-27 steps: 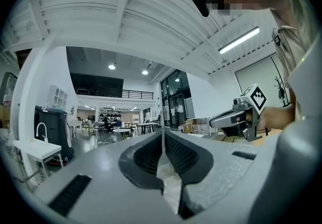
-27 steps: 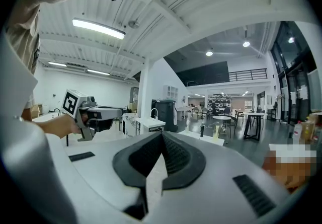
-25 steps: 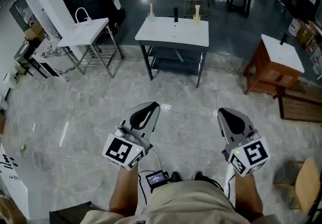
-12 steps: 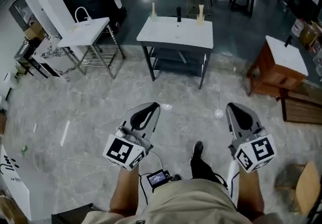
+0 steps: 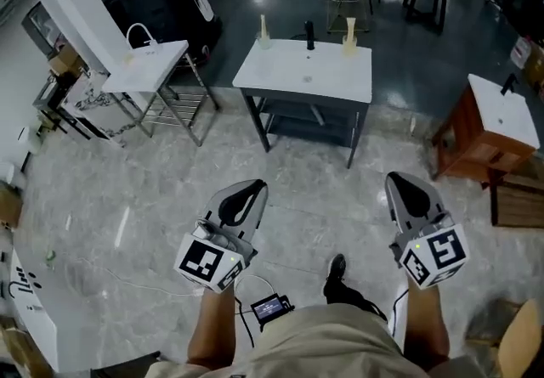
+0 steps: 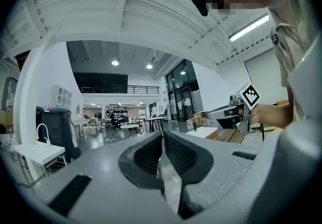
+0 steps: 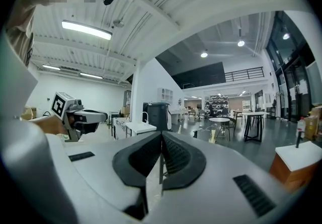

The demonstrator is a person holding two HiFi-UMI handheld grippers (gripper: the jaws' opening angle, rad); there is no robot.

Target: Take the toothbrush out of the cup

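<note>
Well short of the white table [image 5: 272, 70], left tool [image 5: 252, 185] and right tool [image 5: 396, 177], both with jaws together, empty

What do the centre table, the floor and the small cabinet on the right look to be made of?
Centre table: smooth matte white top, maybe laminate or stone; dark legs look like painted metal. Floor: grey veined tiles, polished, faintly reflective; stone or ceramic. Cabinet: reddish-brown body, probably wood, under a white slab top.
</note>
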